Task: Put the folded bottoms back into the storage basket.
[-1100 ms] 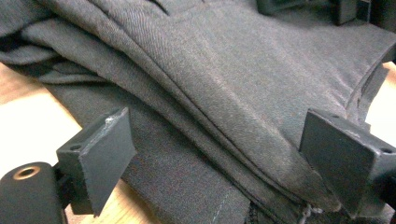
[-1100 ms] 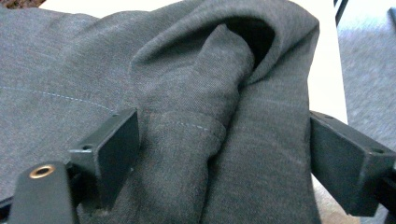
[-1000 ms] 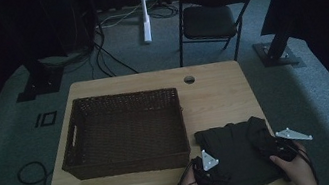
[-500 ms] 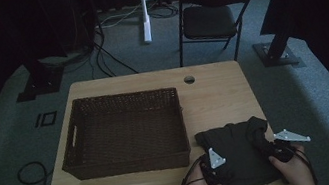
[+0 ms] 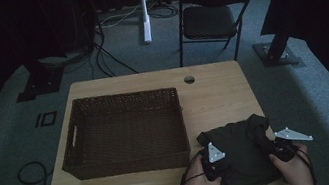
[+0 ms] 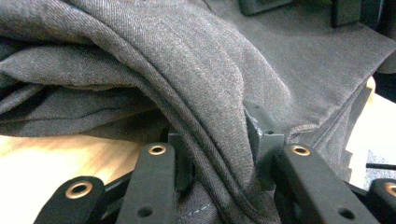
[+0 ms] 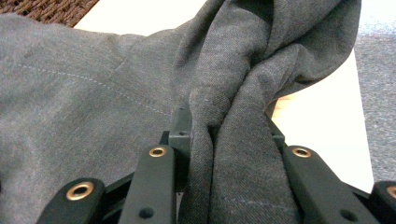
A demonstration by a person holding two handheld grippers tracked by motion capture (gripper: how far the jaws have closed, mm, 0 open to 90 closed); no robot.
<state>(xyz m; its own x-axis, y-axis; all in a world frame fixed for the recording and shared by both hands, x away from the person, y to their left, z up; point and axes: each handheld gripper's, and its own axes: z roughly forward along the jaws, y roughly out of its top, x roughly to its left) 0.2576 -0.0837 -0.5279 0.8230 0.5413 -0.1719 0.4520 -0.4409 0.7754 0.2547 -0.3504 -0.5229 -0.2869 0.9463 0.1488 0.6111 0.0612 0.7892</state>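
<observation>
Left gripper (image 6: 217, 140) jaws just closing on grey garment (image 5: 241, 153), right gripper (image 7: 224, 130) clamping it

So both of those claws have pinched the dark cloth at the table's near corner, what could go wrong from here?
The left gripper and right gripper each pinch only a bunched fold of the grey garment, so loose layers could slip free. The trailing cloth might snag the wicker basket rim beside it.

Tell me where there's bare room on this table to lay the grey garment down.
Bare wood runs along the far edge of the table, between the wicker basket and the round hole, and down the strip right of the basket. The near right corner is crowded by the bunched grey garment and both grippers.
</observation>
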